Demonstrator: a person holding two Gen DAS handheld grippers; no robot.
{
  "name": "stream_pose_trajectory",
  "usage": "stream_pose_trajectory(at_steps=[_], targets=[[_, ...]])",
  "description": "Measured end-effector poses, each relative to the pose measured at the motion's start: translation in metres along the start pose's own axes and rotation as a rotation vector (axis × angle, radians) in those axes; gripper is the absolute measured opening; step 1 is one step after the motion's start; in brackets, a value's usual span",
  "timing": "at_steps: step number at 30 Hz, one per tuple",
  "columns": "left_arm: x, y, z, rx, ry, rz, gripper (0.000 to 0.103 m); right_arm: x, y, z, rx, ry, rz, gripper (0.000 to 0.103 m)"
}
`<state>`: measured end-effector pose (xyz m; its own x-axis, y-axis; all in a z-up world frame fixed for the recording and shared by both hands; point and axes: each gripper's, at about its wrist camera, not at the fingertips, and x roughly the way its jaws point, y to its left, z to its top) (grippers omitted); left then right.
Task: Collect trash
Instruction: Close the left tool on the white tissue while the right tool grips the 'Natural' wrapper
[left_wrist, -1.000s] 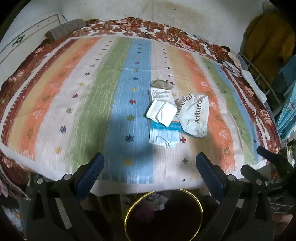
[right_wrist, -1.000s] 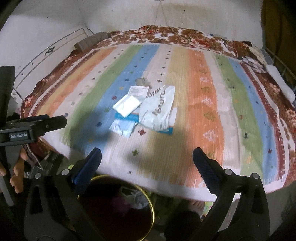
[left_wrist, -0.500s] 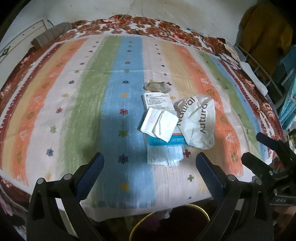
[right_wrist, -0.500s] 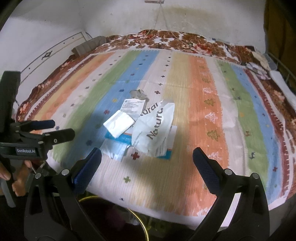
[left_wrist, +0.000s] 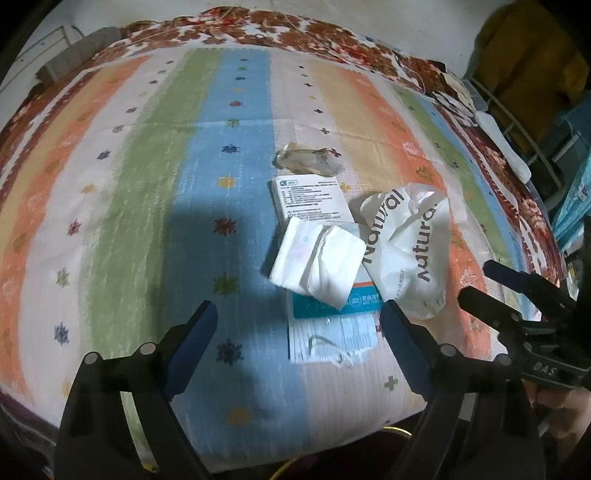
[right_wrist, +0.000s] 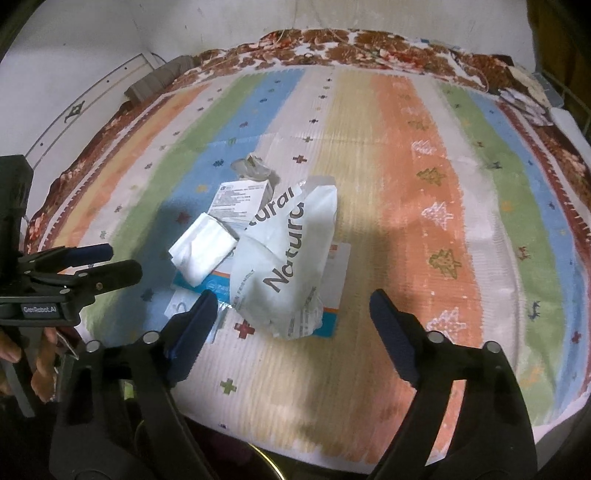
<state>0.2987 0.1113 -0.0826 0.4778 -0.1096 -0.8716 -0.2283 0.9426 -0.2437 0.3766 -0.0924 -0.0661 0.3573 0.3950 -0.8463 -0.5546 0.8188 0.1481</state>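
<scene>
Trash lies heaped on the striped blanket (left_wrist: 147, 206), beyond both wide-open claws, left gripper (left_wrist: 299, 325) and right gripper (right_wrist: 291, 317). Nearest in the heap is a face mask (left_wrist: 332, 343); behind it a folded tissue (left_wrist: 317, 262) beside a crumpled white bag (right_wrist: 288, 258) printed "Natural"; farthest, a printed box (left_wrist: 314, 199) and clear wrapper (left_wrist: 308, 162).

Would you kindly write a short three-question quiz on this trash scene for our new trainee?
1. True or false: the left gripper holds the tissue.
2. Which word is printed on the white bag?
3. What lies farthest up the bedspread: A) tissue, B) clear wrapper, C) white bag?

Key: 1 false, both grippers have open, empty jaws, including the right gripper; 2 Natural; 3 B.
</scene>
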Motion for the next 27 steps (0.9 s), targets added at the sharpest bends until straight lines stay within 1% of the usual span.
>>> stream_pose_trajectory(at_steps=[1, 2, 4, 9, 10, 11, 12, 13, 14, 16, 17, 18, 19, 20, 21, 24, 27], targets=[[0.003, -0.001, 0.002, 0.008, 0.002, -0.004, 0.084, 0.005, -0.002, 0.001, 0.016, 0.019, 0.009, 0.070], [0.007, -0.002, 0.004, 0.019, 0.006, -0.014, 0.082, 0.012, -0.005, 0.001, 0.033, 0.043, 0.019, 0.069], [0.014, -0.004, 0.008, 0.032, 0.013, -0.027, 0.080, 0.016, -0.006, 0.002, 0.036, 0.046, 0.020, 0.064], [0.033, -0.005, 0.017, 0.033, 0.041, -0.028, 0.071, 0.028, -0.011, 0.007, 0.071, 0.061, 0.042, 0.053], [0.036, -0.005, 0.018, 0.033, 0.046, -0.029, 0.070, 0.030, -0.011, 0.008, 0.071, 0.065, 0.041, 0.047], [0.040, -0.006, 0.019, 0.034, 0.051, -0.033, 0.066, 0.032, -0.010, 0.008, 0.067, 0.069, 0.036, 0.044], [0.043, -0.007, 0.019, 0.036, 0.058, -0.036, 0.064, 0.034, -0.011, 0.009, 0.067, 0.073, 0.033, 0.037], [0.046, -0.007, 0.019, 0.038, 0.062, -0.036, 0.059, 0.036, -0.011, 0.009, 0.066, 0.081, 0.032, 0.028], [0.048, -0.008, 0.018, 0.043, 0.068, -0.037, 0.054, 0.038, -0.010, 0.009, 0.064, 0.090, 0.037, 0.025], [0.052, -0.011, 0.016, 0.059, 0.078, -0.030, 0.044, 0.040, -0.009, 0.010, 0.054, 0.097, 0.046, 0.014], [0.053, -0.013, 0.015, 0.075, 0.077, -0.026, 0.033, 0.040, -0.010, 0.010, 0.053, 0.098, 0.047, 0.013], [0.054, -0.015, 0.014, 0.087, 0.077, -0.021, 0.023, 0.040, -0.009, 0.009, 0.055, 0.100, 0.049, 0.012], [0.055, -0.016, 0.014, 0.091, 0.079, -0.017, 0.019, 0.041, -0.009, 0.009, 0.055, 0.102, 0.051, 0.011], [0.056, -0.017, 0.013, 0.094, 0.087, -0.011, 0.009, 0.040, -0.008, 0.009, 0.052, 0.102, 0.051, 0.010], [0.057, -0.017, 0.012, 0.096, 0.095, -0.009, 0.002, 0.039, -0.007, 0.009, 0.047, 0.100, 0.050, 0.010], [0.053, -0.019, 0.012, 0.100, 0.091, 0.003, 0.002, 0.034, -0.004, 0.010, 0.029, 0.089, 0.045, 0.008], [0.044, -0.020, 0.013, 0.083, 0.079, -0.003, 0.002, 0.026, 0.000, 0.009, 0.004, 0.072, 0.034, 0.008]])
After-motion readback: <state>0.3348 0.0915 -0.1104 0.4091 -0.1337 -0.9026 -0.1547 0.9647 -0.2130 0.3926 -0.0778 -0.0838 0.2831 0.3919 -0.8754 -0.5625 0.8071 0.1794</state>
